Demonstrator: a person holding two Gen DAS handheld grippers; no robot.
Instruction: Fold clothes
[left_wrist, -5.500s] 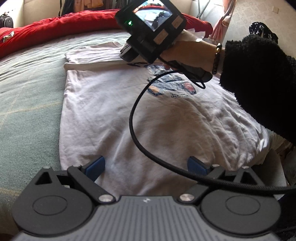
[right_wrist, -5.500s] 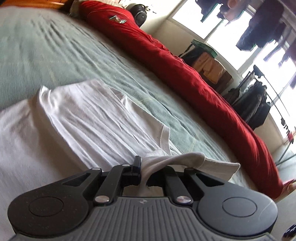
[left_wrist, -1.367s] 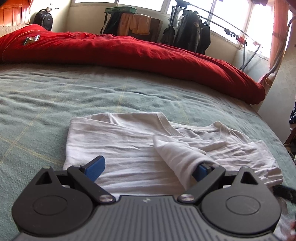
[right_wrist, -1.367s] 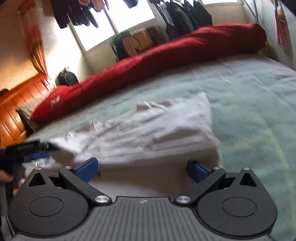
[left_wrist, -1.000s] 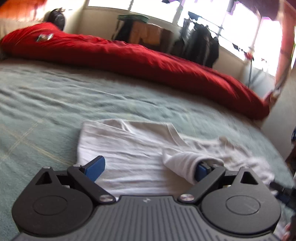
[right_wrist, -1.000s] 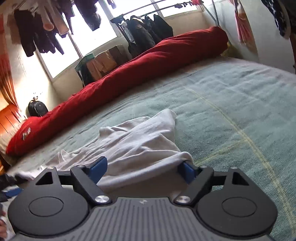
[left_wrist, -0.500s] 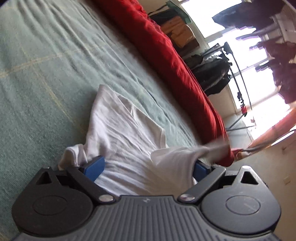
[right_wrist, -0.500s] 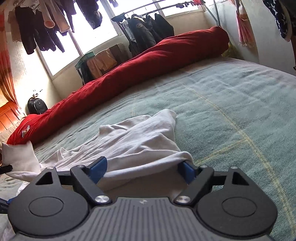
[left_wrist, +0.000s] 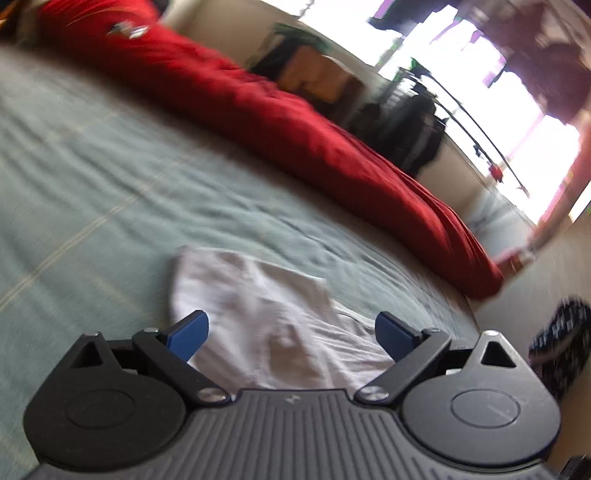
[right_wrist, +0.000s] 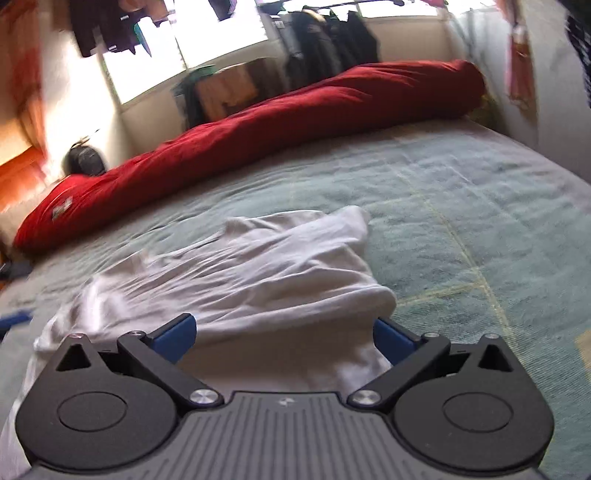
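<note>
A white T-shirt lies partly folded and wrinkled on the green bedspread. In the left wrist view my left gripper is open and empty, its blue pads wide apart just above the shirt's near part. In the right wrist view the same shirt shows a rolled fold at its right side. My right gripper is open and empty over the shirt's near edge. A blue pad of the left gripper peeks in at the far left.
A long red duvet lies rolled along the far side of the bed; it also shows in the right wrist view. Behind it are windows and a rack of hanging clothes. The bed's edge and the floor are at the right.
My left gripper has let go of the white sleeve that lay against its right pad, and the sleeve now lies on the shirt. Both views have shifted and blurred. The right gripper stays open.
</note>
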